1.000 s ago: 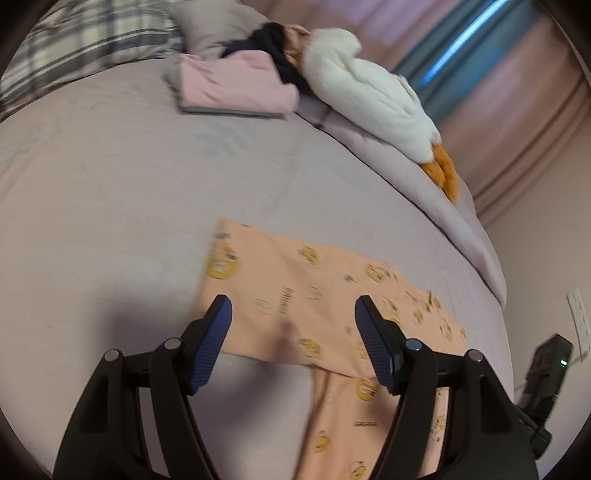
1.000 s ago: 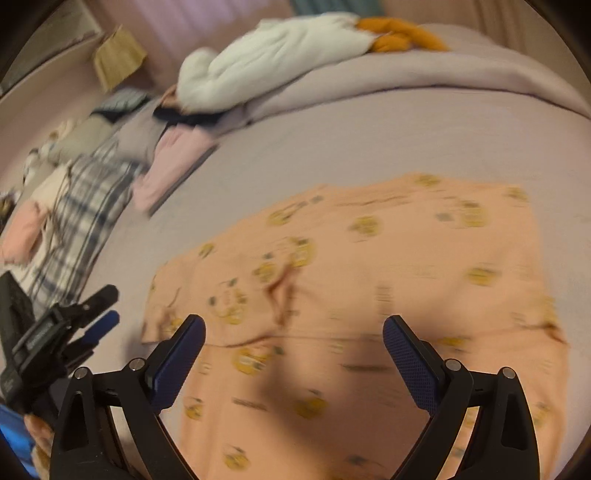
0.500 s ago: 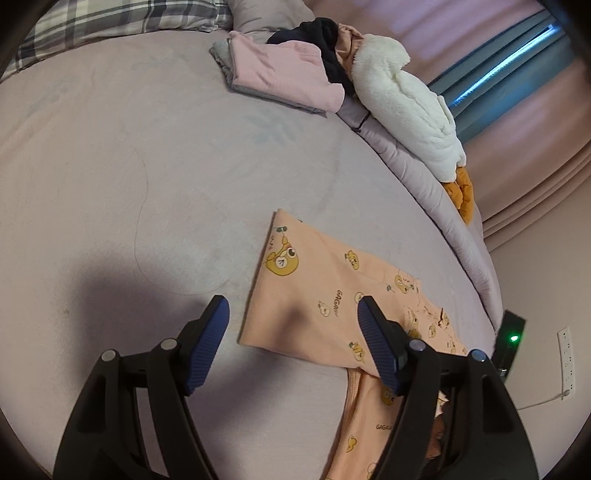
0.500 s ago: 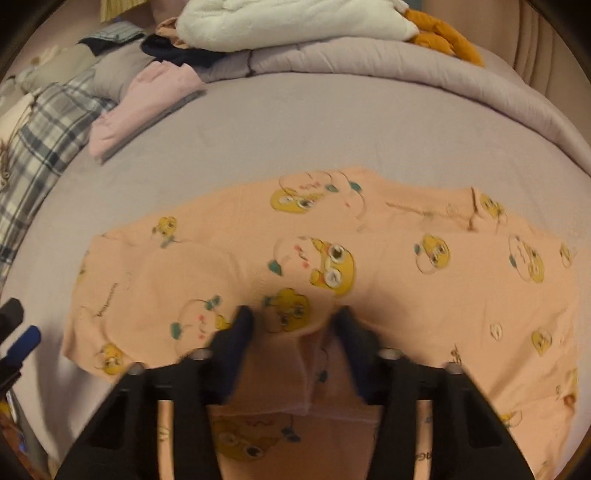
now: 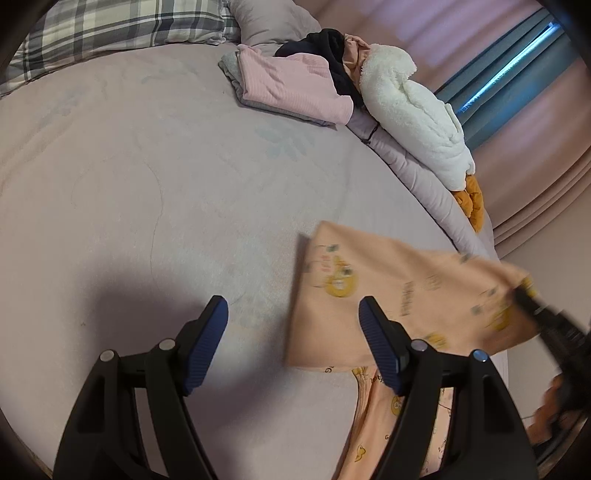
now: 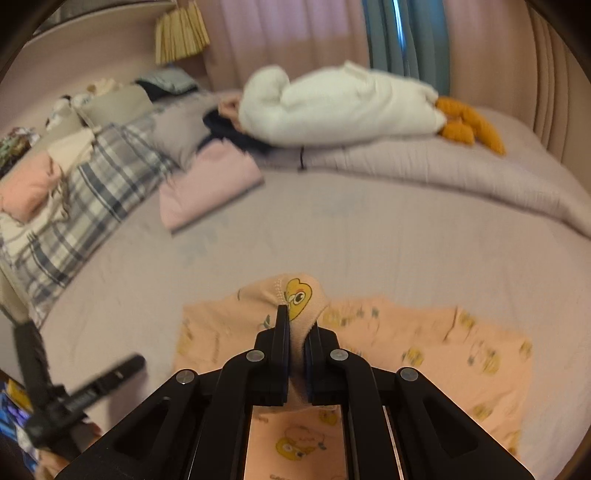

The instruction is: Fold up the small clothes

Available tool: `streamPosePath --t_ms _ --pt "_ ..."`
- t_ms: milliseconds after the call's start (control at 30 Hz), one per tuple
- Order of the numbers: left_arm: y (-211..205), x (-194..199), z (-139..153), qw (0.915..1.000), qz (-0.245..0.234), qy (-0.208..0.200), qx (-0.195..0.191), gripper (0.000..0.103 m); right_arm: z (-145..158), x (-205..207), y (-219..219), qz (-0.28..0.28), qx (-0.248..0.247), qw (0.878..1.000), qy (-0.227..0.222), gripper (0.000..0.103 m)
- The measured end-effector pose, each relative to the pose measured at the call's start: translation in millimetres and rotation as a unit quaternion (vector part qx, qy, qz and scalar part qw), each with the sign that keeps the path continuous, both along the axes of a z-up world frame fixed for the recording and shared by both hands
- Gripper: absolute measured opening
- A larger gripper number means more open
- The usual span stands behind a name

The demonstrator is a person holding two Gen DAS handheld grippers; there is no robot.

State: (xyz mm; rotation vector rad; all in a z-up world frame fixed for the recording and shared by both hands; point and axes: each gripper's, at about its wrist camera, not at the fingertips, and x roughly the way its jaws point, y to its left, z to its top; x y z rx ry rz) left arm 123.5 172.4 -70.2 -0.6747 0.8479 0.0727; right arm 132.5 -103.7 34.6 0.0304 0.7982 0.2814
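A peach garment (image 5: 388,288) printed with yellow cartoon animals lies on the lilac bed sheet (image 5: 166,184). My right gripper (image 6: 297,332) is shut on a pinched fold near the garment's (image 6: 424,354) middle edge and holds that fold up off the sheet. In the left wrist view the right gripper (image 5: 522,295) shows as a blurred black shape at the raised cloth's right end. My left gripper (image 5: 293,310) hovers open over the sheet beside the garment's left edge, with nothing between its pads. It appears blurred at lower left in the right wrist view as the left gripper (image 6: 77,354).
At the far side of the bed lie a folded pink cloth (image 5: 291,88), a dark garment (image 5: 328,48), a white plush toy (image 5: 413,114) with orange feet, a rolled lilac duvet (image 6: 443,170) and a plaid pillow (image 5: 110,26). Curtains hang behind.
My right gripper's jaws came together on a fold of the garment and rose, pulling the cloth up off the sheet. The left gripper drifted a little to the left and stayed open.
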Motion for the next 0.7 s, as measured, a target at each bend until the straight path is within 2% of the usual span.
streamPosePath --t_ms 167,333,700 --pt "-9 4 2 0.9998 -0.012 0.003 0.013 0.073 25 4 -18 -0.026 0.015 0.999 -0.033 0.007" --pt "-22 10 1 0.9992 -0.03 0.009 0.023 0.073 29 4 -37 -0.057 0.007 0.997 -0.044 0.007" --pt "-65 28 -18 0.9954 -0.078 0.039 0.039 0.072 36 -7 -79 -0.11 0.027 0.992 -0.059 0.007"
